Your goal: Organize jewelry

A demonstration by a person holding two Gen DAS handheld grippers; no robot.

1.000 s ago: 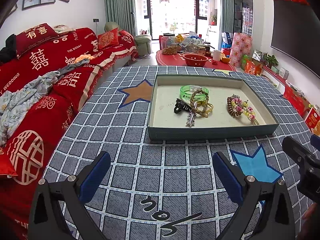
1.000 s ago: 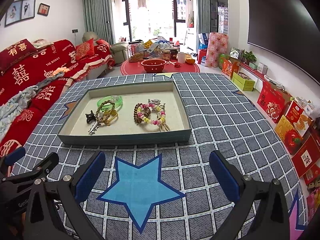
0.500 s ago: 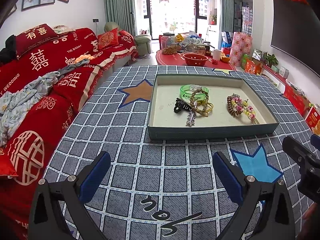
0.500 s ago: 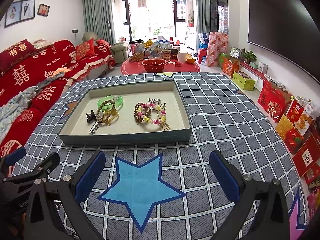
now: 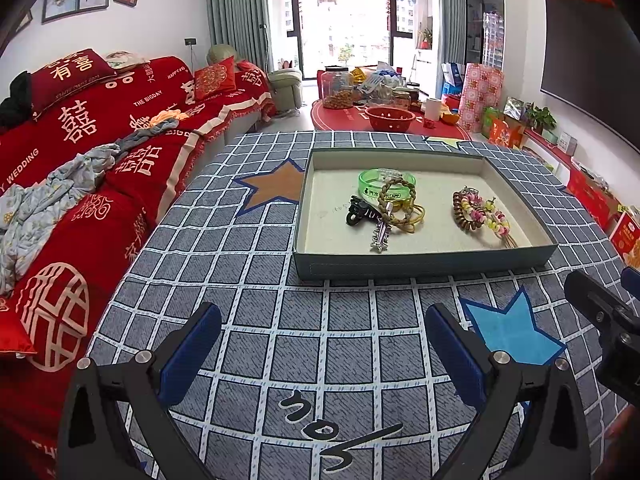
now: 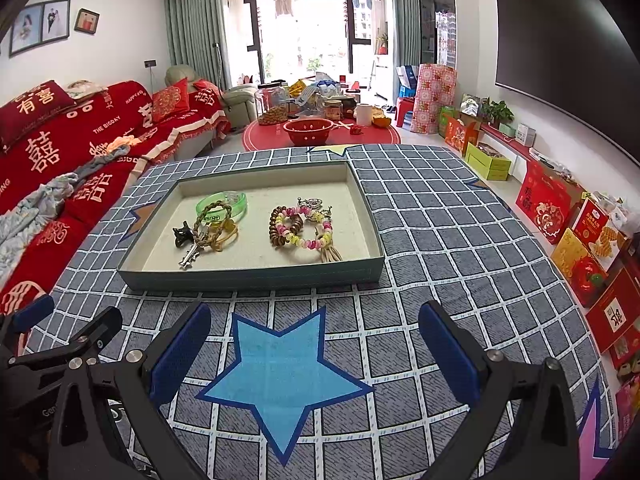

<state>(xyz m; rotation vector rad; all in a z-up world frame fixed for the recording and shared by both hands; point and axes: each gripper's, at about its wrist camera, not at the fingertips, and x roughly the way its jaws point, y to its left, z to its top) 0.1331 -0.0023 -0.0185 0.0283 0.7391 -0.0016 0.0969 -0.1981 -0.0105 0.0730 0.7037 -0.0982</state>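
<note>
A shallow grey-green tray (image 5: 420, 267) (image 6: 248, 278) sits on the checked blue cloth. In it lie a green bangle (image 5: 384, 179) (image 6: 234, 202), a braided bracelet (image 5: 394, 208), a black hair clip (image 5: 356, 210) (image 6: 182, 234), a silver hair pin (image 5: 380, 236) and beaded bracelets (image 5: 480, 214) (image 6: 300, 230). My left gripper (image 5: 320, 344) is open and empty, well in front of the tray. My right gripper (image 6: 314, 340) is open and empty over a blue star (image 6: 280, 372), in front of the tray.
A red sofa (image 5: 80, 152) with clothes runs along the left. A low red table (image 6: 320, 136) with a red bowl stands behind the tray. Red gift boxes (image 6: 580, 240) line the right wall under a television.
</note>
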